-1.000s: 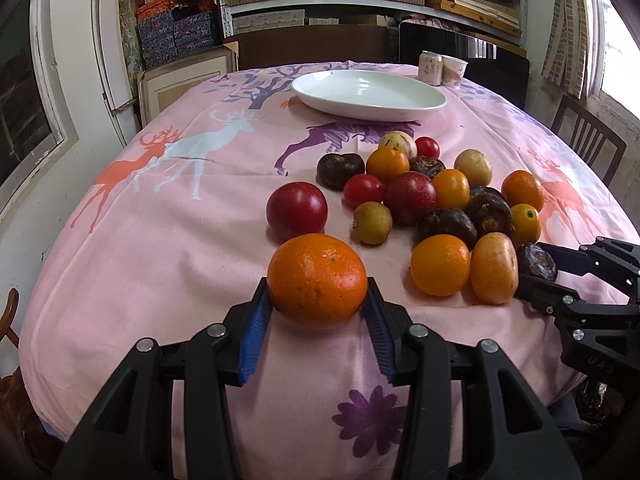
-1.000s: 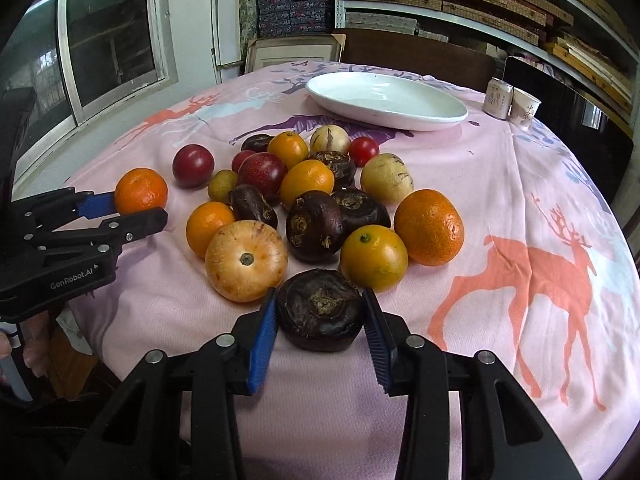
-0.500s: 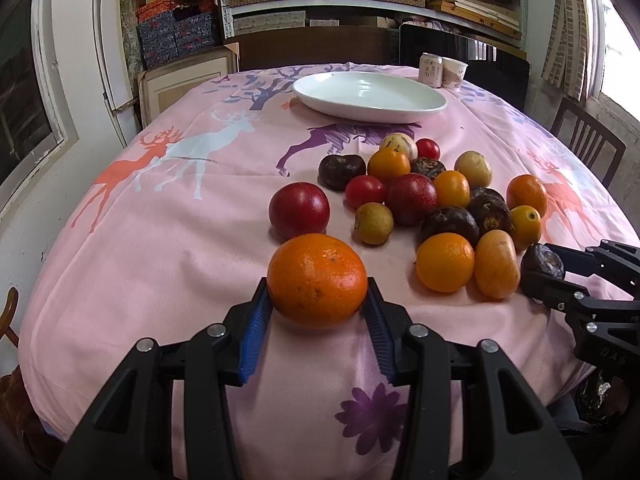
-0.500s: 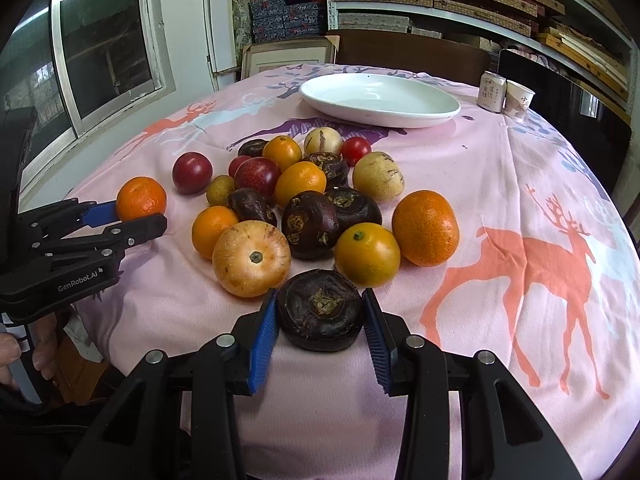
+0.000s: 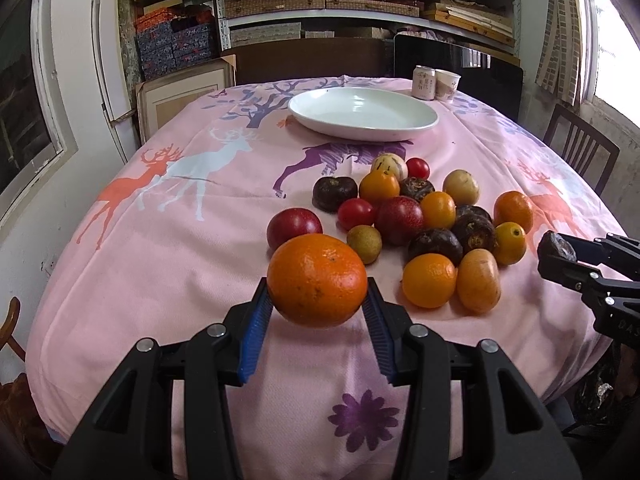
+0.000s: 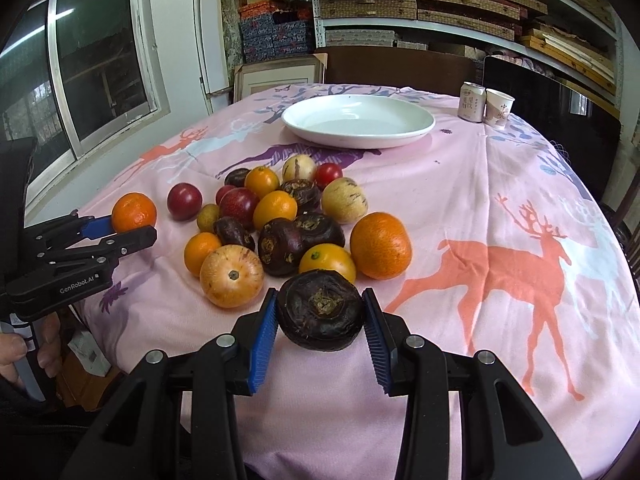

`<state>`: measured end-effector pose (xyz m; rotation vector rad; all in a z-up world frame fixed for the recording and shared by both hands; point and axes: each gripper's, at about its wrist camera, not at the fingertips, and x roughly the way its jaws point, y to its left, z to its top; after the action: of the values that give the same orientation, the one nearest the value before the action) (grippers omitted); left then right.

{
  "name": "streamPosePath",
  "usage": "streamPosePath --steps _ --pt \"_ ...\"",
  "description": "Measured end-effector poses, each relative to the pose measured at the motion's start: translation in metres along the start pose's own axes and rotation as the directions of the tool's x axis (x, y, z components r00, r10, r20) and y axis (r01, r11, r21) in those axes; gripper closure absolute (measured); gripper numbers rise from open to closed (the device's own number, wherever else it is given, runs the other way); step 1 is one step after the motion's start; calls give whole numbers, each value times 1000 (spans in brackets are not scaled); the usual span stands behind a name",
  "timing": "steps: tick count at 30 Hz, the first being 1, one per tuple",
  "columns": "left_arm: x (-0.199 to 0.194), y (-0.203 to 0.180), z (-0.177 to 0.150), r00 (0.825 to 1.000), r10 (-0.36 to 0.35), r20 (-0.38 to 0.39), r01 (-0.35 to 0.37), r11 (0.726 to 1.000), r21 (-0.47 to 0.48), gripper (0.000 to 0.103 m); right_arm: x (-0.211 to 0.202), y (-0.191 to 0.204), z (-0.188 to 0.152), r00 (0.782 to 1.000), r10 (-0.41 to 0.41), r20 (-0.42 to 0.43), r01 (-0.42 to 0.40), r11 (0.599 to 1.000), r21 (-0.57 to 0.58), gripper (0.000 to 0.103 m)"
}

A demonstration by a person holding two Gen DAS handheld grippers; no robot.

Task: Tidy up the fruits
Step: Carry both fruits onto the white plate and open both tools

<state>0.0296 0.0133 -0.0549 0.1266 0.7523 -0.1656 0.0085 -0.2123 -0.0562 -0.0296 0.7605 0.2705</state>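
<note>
My left gripper (image 5: 317,300) is shut on an orange (image 5: 317,280) and holds it above the pink tablecloth, near the front edge. It also shows in the right wrist view (image 6: 134,212). My right gripper (image 6: 320,318) is shut on a dark purple fruit (image 6: 321,310), lifted off the cloth; the left wrist view shows it at the right (image 5: 556,246). A heap of orange, red, yellow and dark fruits (image 5: 420,216) lies mid-table. A white oval plate (image 5: 362,114) stands empty at the far side.
A can (image 6: 472,102) and a paper cup (image 6: 498,108) stand behind the plate at the right. A dark chair (image 5: 580,154) stands at the table's right side. Shelves with boxes fill the back wall.
Both grippers have risen with their fruits, which now hang clear of the cloth. The fruit heap has not moved.
</note>
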Motion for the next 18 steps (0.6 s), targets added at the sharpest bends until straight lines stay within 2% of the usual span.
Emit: streamPosePath --steps 5,9,11,15,16,18 --pt "-11 -2 25 999 -29 17 29 999 30 58 -16 -26 19 999 -11 38 9 999 36 61" --pt "-17 1 73 996 -83 40 81 996 47 58 -37 -49 57 990 -66 125 63 998 24 61" --pt "-12 1 105 992 -110 55 107 993 55 58 -42 -61 86 981 -80 176 78 997 16 61" --pt "26 -9 170 986 -151 65 147 987 66 58 -21 -77 144 969 -80 232 79 997 11 61" --pt "41 -12 183 987 -145 63 141 988 68 58 -10 -77 158 967 -81 240 84 996 0 61" --pt "79 -16 210 984 -176 27 175 984 36 58 22 -78 187 967 -78 242 83 996 -12 61"
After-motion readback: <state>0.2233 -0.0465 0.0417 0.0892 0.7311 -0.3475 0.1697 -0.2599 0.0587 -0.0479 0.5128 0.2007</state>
